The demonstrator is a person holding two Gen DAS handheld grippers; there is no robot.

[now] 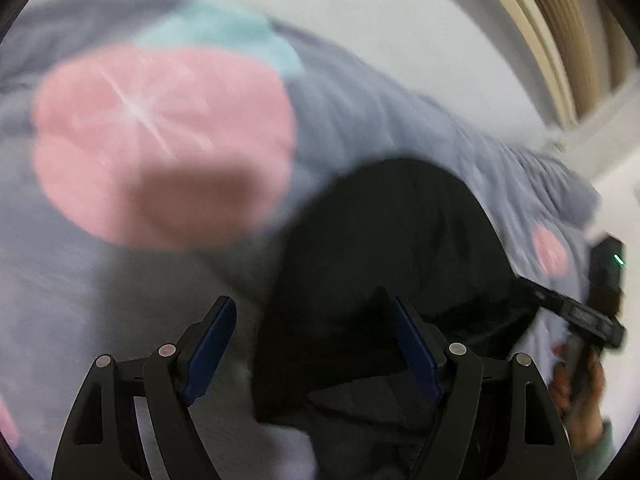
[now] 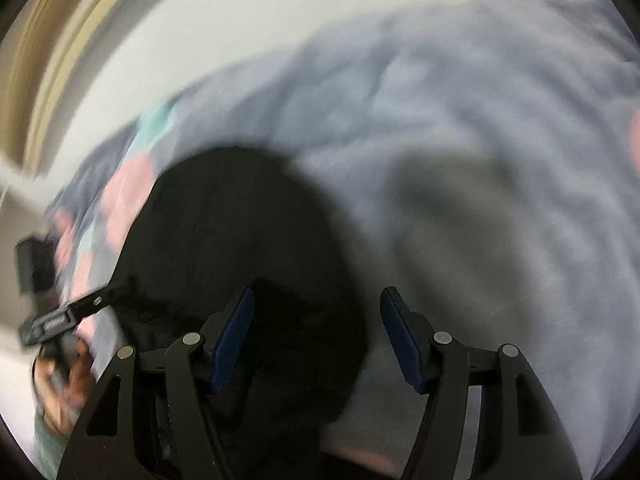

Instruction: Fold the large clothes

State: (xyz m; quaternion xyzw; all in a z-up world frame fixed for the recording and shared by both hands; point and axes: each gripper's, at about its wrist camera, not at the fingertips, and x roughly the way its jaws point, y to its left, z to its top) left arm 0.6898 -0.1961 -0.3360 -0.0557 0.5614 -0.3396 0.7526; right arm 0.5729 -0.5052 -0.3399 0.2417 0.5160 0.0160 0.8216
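A black garment lies bunched on a lavender bedspread; it also shows in the right wrist view. My left gripper is open, its right finger over the black cloth, its left finger over the bedspread. My right gripper is open, its left finger over the black garment, its right finger over the bedspread. Neither holds anything. The right gripper shows at the right edge of the left wrist view, and the left gripper at the left edge of the right wrist view. Both views are motion-blurred.
The lavender bedspread has large pink and teal patches and covers the bed. A white wall and a beige frame stand behind it.
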